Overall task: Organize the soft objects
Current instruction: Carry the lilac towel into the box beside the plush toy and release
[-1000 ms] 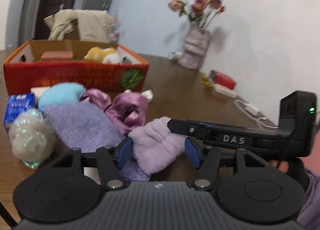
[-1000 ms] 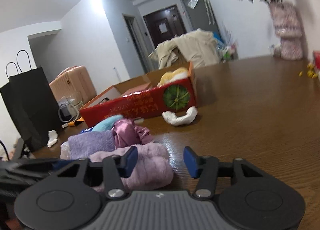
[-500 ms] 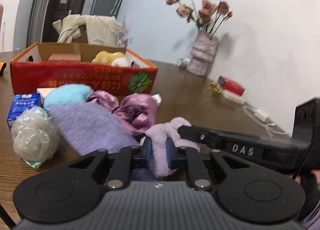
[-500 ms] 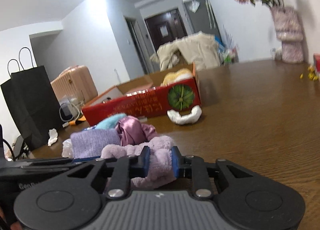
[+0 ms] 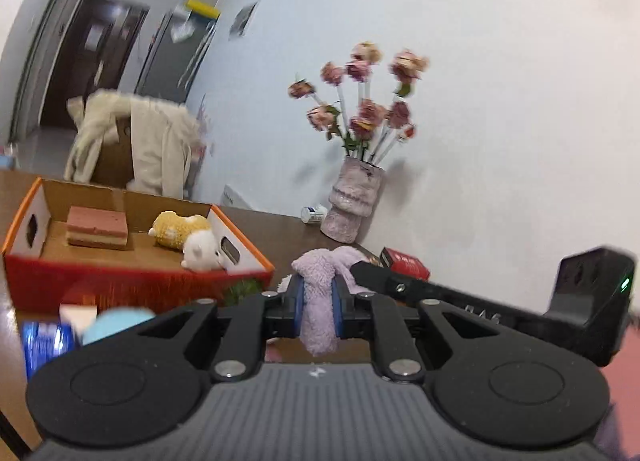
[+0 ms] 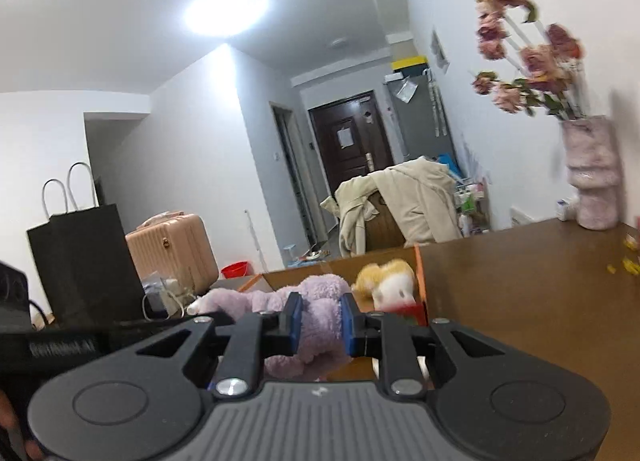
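Lilac fluffy cloth is up off the table, stretched btwn both grippers, in front of the red cardboard box. L gripper pads clamped tight on one end, loose tail hanging below the pads; its jaws just closed onto it. R gripper pinches the other, bulkier end, jaws nearly shut, fabric bunched btwn the blue pads. Box sits on brown table, holding a yellow-white plush at its right end and a pink layered sponge block further left. Light-blue soft item and blue packet lie near box front, blurred. Vase w/ dried flowers stands by the wall.
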Demonstrator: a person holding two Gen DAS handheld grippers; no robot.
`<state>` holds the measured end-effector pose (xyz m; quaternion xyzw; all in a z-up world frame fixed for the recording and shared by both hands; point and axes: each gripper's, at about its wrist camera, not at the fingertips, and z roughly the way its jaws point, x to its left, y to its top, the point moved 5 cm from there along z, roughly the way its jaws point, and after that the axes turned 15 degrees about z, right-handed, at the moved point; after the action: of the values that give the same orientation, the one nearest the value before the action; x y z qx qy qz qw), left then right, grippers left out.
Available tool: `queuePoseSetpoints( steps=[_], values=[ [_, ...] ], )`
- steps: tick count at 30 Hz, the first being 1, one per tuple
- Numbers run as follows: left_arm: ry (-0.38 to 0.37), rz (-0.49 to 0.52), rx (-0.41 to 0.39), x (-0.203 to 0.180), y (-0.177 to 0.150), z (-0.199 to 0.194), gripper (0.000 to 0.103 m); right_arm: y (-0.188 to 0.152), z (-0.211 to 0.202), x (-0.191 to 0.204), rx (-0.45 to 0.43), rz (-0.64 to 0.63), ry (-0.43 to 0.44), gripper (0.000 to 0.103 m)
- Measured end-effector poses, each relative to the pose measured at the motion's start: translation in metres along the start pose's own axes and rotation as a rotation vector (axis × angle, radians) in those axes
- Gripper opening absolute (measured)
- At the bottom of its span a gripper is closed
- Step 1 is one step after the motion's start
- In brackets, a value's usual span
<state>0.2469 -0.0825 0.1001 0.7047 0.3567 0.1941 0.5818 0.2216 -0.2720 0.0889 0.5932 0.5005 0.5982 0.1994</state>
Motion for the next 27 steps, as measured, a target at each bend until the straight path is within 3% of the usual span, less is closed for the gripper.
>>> queuePoseSetpoints(
  steps=[3,7,12,15,17,19,23,27],
  values=[
    [0.016,-0.023,0.055,0.041,0.026,0.047,0.015,0.031,0.063,-0.008,0.069,0.032,-0.025,0.02],
    [0.08,-0.059,0.125,0.086,0.035,0.111,0.015,0.051,0.15,-0.026,0.143,0.021,-0.131,0.02],
    [0.089,-0.153,0.201,0.121,0.019,0.163,0.015,0.047,0.202,-0.047,0.179,0.014,-0.241,0.02],
    [0.1,-0.144,0.237,0.127,0.002,0.176,0.018,0.037,0.215,-0.056,0.198,-0.006,-0.286,0.02],
    [0.103,-0.13,0.277,0.127,-0.007,0.181,0.025,0.03,0.218,-0.067,0.205,0.004,-0.317,0.026],
    [0.11,-0.123,0.265,0.126,-0.008,0.179,0.036,0.027,0.217,-0.074,0.201,0.019,-0.344,0.027],
    [0.145,-0.067,0.202,0.118,0.01,0.153,0.047,0.034,0.196,-0.065,0.165,0.015,-0.285,0.043],
    [0.193,0.02,0.133,0.101,0.032,0.099,0.057,0.051,0.154,-0.045,0.118,-0.02,-0.224,0.049]
  ],
)
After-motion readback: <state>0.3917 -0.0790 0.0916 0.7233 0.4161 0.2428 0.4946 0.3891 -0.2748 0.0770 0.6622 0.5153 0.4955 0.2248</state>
